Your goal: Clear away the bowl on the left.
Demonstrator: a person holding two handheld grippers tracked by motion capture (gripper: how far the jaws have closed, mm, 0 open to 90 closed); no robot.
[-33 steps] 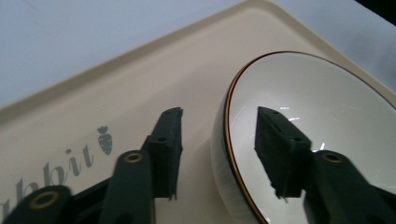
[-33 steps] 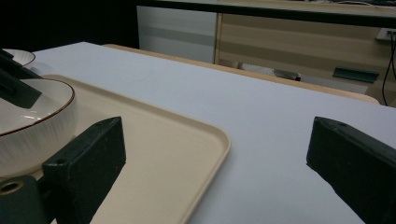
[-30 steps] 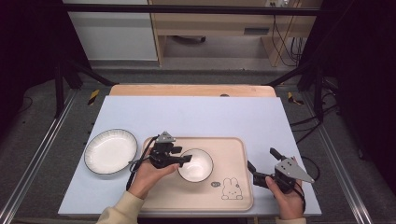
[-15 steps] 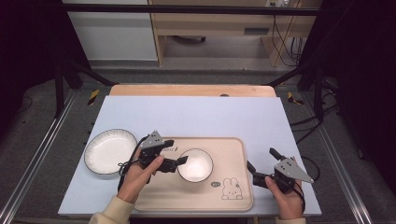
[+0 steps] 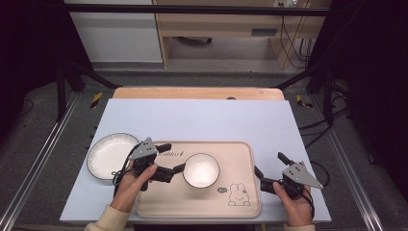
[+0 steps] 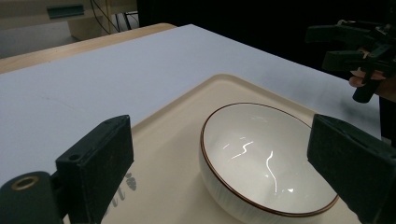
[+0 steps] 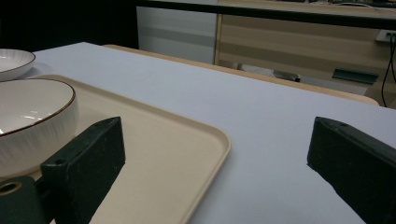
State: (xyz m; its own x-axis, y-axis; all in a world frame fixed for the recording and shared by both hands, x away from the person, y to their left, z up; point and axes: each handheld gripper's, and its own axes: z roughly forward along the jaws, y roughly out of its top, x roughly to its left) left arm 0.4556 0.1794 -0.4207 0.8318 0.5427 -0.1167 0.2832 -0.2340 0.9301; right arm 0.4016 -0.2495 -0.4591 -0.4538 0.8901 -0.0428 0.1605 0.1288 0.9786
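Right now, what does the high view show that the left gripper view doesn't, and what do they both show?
High view alone: the white plate lying on the pale blue table cover to the left of the tray, the rabbit drawing on the tray, and the left gripper seen from outside, held in a hand, jaws apart beside the bowl.

Left gripper view alone: a close look into the bowl, showing its thin brown rim and ribbed outer wall.

Both: the bowl standing on the cream tray, the table cover, and the right gripper, open, off the tray's right side.
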